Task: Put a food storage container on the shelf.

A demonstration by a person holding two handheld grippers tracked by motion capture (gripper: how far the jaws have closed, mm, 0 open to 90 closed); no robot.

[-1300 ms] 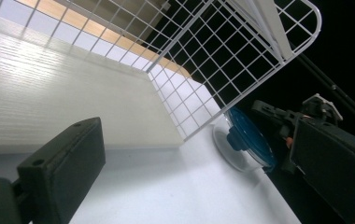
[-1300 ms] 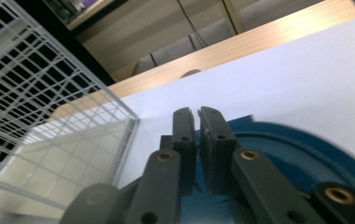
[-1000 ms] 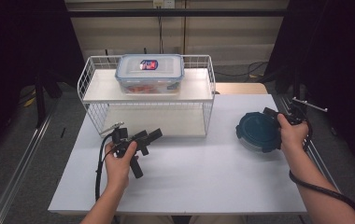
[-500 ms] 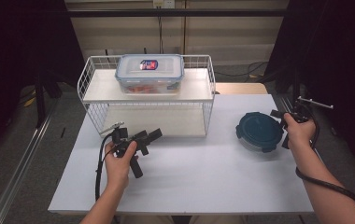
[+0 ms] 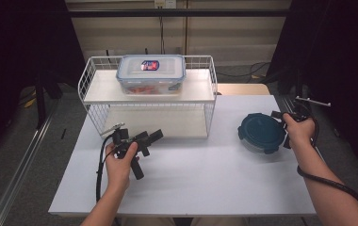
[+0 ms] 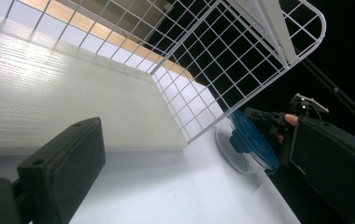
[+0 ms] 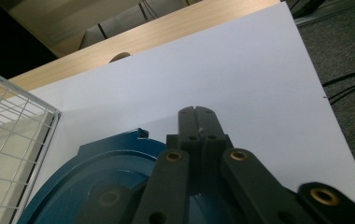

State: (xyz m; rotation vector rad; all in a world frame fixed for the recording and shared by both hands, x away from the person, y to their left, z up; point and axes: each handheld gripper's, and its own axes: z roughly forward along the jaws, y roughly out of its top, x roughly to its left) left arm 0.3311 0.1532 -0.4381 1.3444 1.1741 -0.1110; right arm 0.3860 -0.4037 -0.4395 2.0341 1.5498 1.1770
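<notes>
Right gripper: jaws pressed together, nothing held; seen at the right edge of the high view, just beside the blue lid.
Left gripper: jaws spread wide, nothing between them; held at lower left.
Blue-lidded bowl: set on the table, right of centre.
Wire rack: placed at upper centre; a clear box is carried on top.

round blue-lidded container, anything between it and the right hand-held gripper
Nothing visible. The right hand-held gripper sits at the far right edge of the round blue-lidded container, jaws shut together above the lid's rim, with bare white table around. The wire rack stands apart to the left.
</notes>
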